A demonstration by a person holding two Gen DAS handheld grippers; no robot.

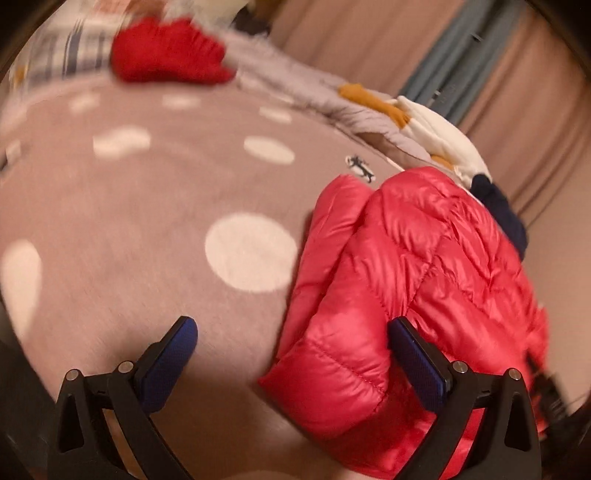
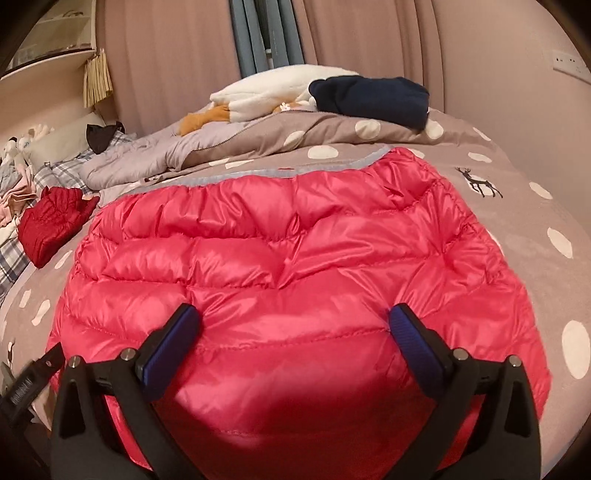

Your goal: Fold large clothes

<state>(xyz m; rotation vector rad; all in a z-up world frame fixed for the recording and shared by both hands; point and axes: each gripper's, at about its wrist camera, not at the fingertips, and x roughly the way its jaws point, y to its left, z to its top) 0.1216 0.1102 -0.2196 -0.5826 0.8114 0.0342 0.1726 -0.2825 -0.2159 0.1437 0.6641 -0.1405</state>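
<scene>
A shiny red-pink quilted down jacket (image 2: 295,258) lies folded on the polka-dot bed cover (image 2: 535,221). In the right wrist view it fills the middle, and my right gripper (image 2: 295,325) hangs open just above its near part, holding nothing. In the left wrist view the jacket (image 1: 424,258) lies at the right. My left gripper (image 1: 291,332) is open and empty; its right finger is over the jacket's edge, its left finger over bare cover. The left view is blurred.
A dark red garment (image 2: 51,221) lies at the bed's left, also in the left wrist view (image 1: 166,51). A white fleece (image 2: 266,92), a navy garment (image 2: 373,96) and a grey quilt (image 2: 147,158) lie behind. Curtains (image 2: 369,33) hang beyond the bed.
</scene>
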